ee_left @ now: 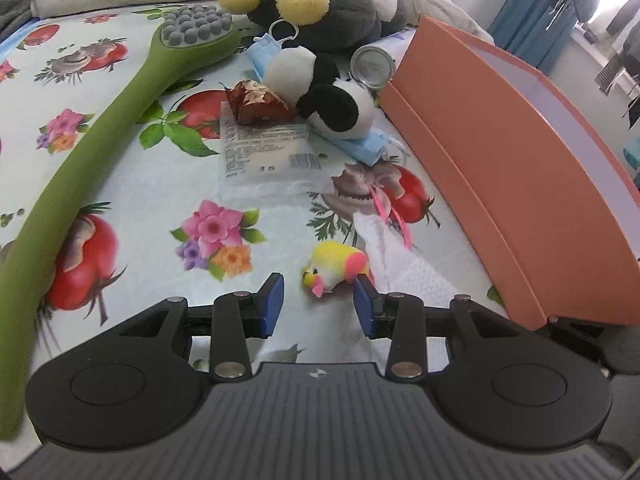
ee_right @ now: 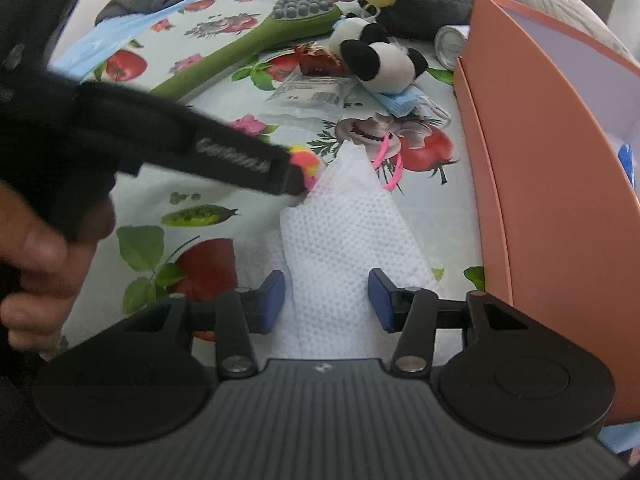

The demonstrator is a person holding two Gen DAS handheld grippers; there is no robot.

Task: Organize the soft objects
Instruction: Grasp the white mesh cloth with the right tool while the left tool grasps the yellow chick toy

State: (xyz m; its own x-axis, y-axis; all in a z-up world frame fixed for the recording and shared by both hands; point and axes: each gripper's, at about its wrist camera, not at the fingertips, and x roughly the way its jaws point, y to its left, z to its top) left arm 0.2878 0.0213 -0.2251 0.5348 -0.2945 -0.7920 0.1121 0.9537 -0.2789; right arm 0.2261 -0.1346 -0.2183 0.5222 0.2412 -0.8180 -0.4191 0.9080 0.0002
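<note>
Left wrist view: the left tongs hover partly open and empty over a floral bedsheet, a small yellow-pink plush toy just ahead of them.

Right wrist view: the right tongs, partly open, straddle a white cloth without gripping it, beside an orange box.

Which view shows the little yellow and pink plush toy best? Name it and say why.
The left wrist view. There the yellow and pink plush toy lies in full sight on the floral sheet, just ahead of the left tool. In the right wrist view only a sliver of it shows, mostly hidden behind that tool's dark body.
</note>
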